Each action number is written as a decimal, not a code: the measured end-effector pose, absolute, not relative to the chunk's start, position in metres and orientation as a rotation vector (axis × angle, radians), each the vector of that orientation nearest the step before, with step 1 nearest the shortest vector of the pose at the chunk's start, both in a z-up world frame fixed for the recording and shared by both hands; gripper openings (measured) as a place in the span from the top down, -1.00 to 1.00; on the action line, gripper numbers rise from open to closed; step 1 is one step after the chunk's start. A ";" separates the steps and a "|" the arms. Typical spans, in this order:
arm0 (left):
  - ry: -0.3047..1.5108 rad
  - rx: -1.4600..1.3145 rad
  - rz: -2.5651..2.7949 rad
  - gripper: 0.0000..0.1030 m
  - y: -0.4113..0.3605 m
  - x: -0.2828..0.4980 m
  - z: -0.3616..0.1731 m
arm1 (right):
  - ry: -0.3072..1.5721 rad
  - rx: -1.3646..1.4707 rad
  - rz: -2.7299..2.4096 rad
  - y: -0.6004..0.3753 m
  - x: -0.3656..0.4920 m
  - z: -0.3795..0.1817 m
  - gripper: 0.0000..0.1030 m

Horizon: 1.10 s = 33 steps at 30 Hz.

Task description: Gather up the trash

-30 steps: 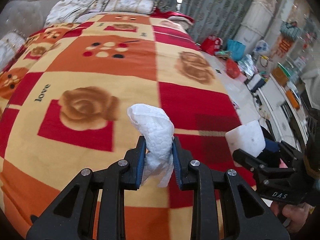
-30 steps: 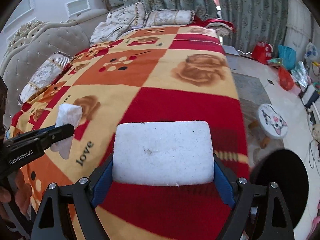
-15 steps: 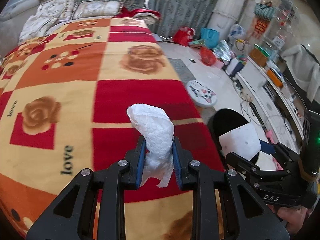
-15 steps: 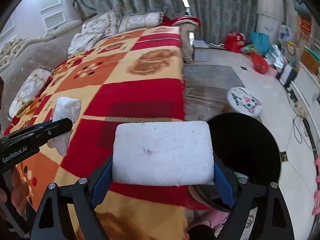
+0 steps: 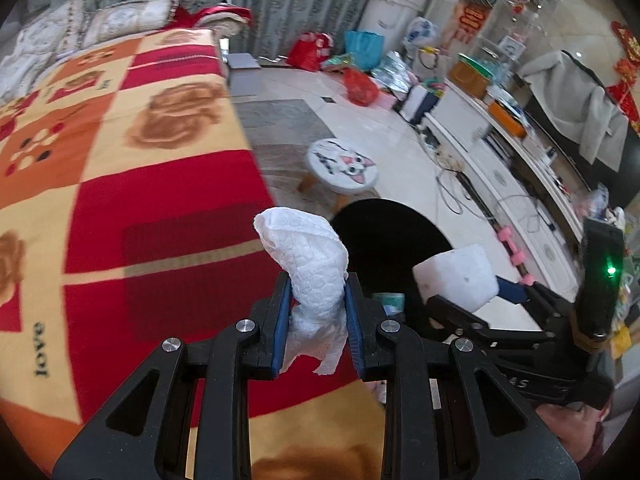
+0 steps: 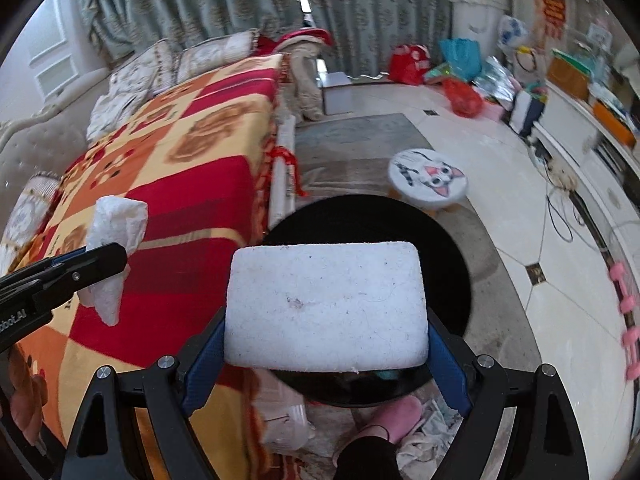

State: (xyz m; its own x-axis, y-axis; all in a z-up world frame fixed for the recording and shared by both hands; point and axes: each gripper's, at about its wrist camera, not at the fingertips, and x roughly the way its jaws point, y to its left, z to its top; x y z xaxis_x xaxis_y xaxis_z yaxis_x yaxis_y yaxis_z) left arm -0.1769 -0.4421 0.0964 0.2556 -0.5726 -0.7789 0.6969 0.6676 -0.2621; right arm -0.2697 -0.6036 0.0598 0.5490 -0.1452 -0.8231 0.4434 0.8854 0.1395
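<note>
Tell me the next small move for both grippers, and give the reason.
Probably carry both a little further right, over the black bin, then open. The right gripper holds the white foam block above its rim; the left gripper holds the crumpled tissue over the blanket's edge.

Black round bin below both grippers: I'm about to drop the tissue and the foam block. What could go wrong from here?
1. The crumpled white tissue, clamped in the left gripper, appears to hang over the red and orange blanket beside the black round bin; released now, it may land on the bed.
2. The white rectangular foam block in the right gripper looks wide against the bin's opening; it could catch the rim and tumble onto the floor.
</note>
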 end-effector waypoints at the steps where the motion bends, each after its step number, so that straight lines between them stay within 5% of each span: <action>1: 0.987 0.147 -0.878 0.54 -0.448 -0.178 0.096 | 0.932 0.358 -0.362 -0.607 -0.271 0.058 -0.70; 7: 1.030 0.130 -0.953 0.37 -0.482 -0.178 0.092 | 0.937 0.407 -0.369 -0.629 -0.274 0.044 -0.71; 9: 1.033 0.104 -0.961 -0.08 -0.485 -0.177 0.092 | 0.931 0.437 -0.364 -0.634 -0.276 0.039 -0.73; 11: 1.020 0.067 -0.960 -0.28 -0.485 -0.175 0.094 | 0.913 0.453 -0.372 -0.638 -0.280 0.038 -0.83; 33: 0.835 0.193 -0.781 -0.29 -0.443 -0.197 0.112 | 0.807 0.371 -0.436 -0.603 -0.298 0.082 -0.94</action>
